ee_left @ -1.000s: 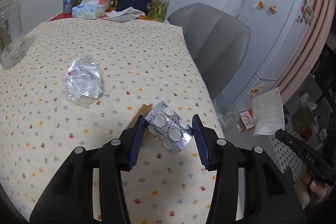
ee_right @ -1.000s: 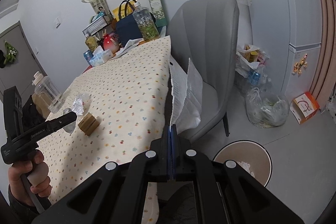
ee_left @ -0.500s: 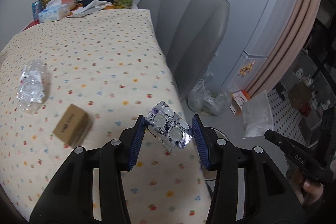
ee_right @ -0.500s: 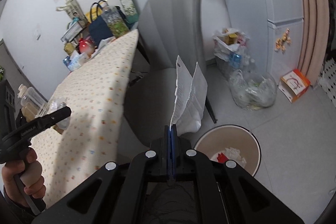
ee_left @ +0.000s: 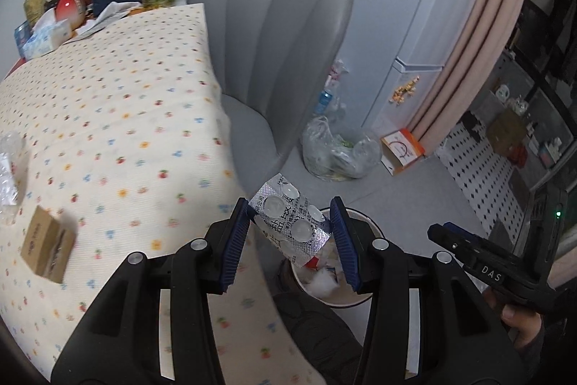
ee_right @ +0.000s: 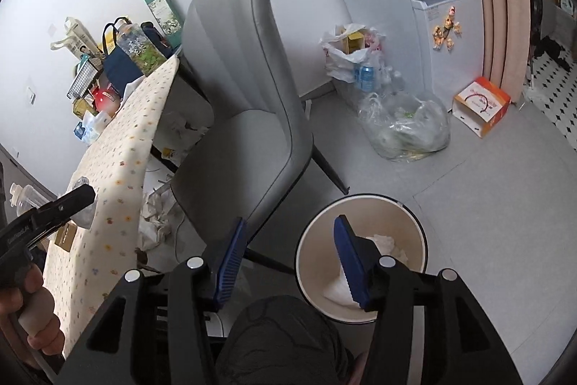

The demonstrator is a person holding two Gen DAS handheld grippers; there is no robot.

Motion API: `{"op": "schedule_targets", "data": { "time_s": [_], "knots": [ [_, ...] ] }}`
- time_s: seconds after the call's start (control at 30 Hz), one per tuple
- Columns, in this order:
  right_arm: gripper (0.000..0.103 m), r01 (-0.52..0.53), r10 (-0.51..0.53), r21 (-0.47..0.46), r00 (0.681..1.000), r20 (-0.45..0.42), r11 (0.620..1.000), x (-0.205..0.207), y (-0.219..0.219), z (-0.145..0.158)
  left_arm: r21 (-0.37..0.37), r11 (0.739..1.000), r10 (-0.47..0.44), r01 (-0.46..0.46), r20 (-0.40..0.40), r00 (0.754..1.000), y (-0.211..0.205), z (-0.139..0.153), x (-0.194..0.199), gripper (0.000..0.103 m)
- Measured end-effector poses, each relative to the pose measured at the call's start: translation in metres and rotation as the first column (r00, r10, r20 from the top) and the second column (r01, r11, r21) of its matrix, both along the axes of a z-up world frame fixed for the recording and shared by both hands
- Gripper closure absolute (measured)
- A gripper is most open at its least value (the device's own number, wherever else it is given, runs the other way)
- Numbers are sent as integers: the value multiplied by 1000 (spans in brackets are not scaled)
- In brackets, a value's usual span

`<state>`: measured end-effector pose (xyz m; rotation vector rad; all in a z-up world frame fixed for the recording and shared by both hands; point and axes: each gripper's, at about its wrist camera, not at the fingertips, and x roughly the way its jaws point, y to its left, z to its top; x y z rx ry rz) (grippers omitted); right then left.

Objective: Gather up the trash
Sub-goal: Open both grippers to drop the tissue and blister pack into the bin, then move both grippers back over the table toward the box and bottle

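Done so far: white crumpled paper (ee_right: 386, 246) lies inside the round trash bin (ee_right: 313, 240) on the floor, so some trash is already in.
Right gripper (ee_right: 288, 262): its jaws are opening, with nothing between the blue pads; it hangs over the near left side of the bin.
Left gripper (ee_left: 290, 240): about half open, and its pads press on both sides of a silver pill sheet (ee_left: 292, 226) (the empty kind, with round bubbles).
Where the pill sheet is: up in the air, past the right edge of the table (ee_left: 108, 103), right above the bin (ee_left: 339, 294).
Which way it points: its long side runs from far left down to near right, tilted, with the bubble side facing up at the camera. One end sticks up past the pads, the other hangs down toward the bin.
Still to do: let the pill sheet fall in.
Left on the table: a small brown box (ee_left: 47, 248) near the left, and crinkly clear plastic (ee_left: 9, 168) at the left edge (it looks like trash too).
My guess: a bit more than half done.
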<state>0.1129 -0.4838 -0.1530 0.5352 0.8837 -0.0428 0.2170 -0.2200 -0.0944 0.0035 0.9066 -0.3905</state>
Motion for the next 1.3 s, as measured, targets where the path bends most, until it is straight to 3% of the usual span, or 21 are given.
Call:
{"op": "schedule_targets", "data": {
  "time_s": [0.37, 0.53, 0.67, 0.73, 0.93, 1.1, 1.3],
  "knots": [
    [40, 82, -82, 14, 997, 4, 997, -23, -37, -4, 20, 992, -123, 124, -42, 992, -64, -12, 1, 55],
    [40, 131, -131, 10, 991, 8, 991, -36, -57, -1, 10, 984, -177, 178, -59, 982, -96, -14, 2, 52],
    [39, 159, -159, 5, 987, 12, 987, -42, -68, 3, -13, 974, -225, 225, -70, 972, -116, -13, -1, 29],
    [39, 165, -165, 4, 986, 15, 986, -45, -71, 4, -8, 973, -232, 232, -58, 971, -120, -11, -5, 22],
    [31, 139, -138, -5, 989, 43, 990, -44, -63, 12, 11, 981, -191, 192, -42, 981, -105, -6, -9, 14],
    [16, 91, -90, -10, 993, 73, 996, -39, -41, 21, -5, 992, -126, 126, -29, 992, -70, 1, -9, 11],
    [9, 43, -42, -11, 995, 91, 999, -29, -16, 33, -30, 998, -47, 46, -9, 999, -27, 12, -6, 10]
  ]
}}
